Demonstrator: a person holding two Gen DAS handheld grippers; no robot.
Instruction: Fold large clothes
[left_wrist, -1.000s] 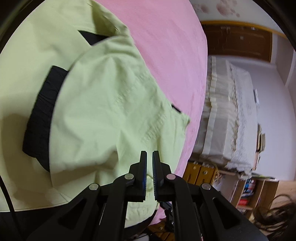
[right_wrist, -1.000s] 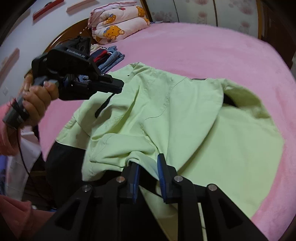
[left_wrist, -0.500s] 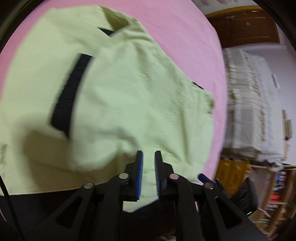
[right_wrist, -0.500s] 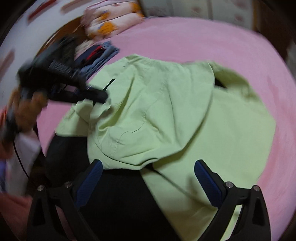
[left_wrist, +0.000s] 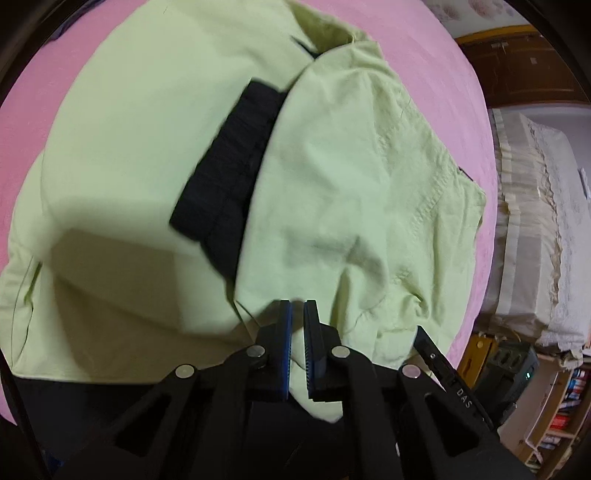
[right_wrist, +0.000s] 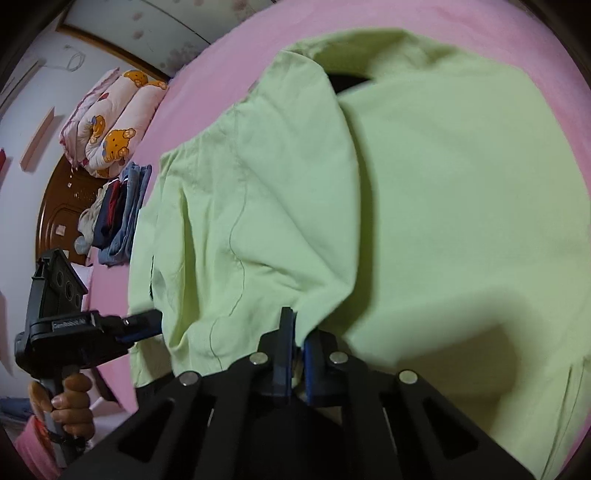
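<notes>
Your matte black plastic left gripper (left_wrist: 297, 325) and identical right gripper (right_wrist: 295, 332) carry blue ribbed pads (left_wrist: 287, 343) and round silver screws (left_wrist: 340, 352); your pink sleeve (right_wrist: 31, 446) shows.

the right gripper (right_wrist: 297, 345) has just closed its jaws on a fold of the light green garment (right_wrist: 424, 206), which lies spread over the pink bedcover (right_wrist: 229, 62). at the left, a hand (right_wrist: 70, 402) holds the left gripper (right_wrist: 147, 325) against the garment's edge. folded clothes (right_wrist: 118, 210) and a bear-print quilt (right_wrist: 110, 122) sit beyond
</notes>
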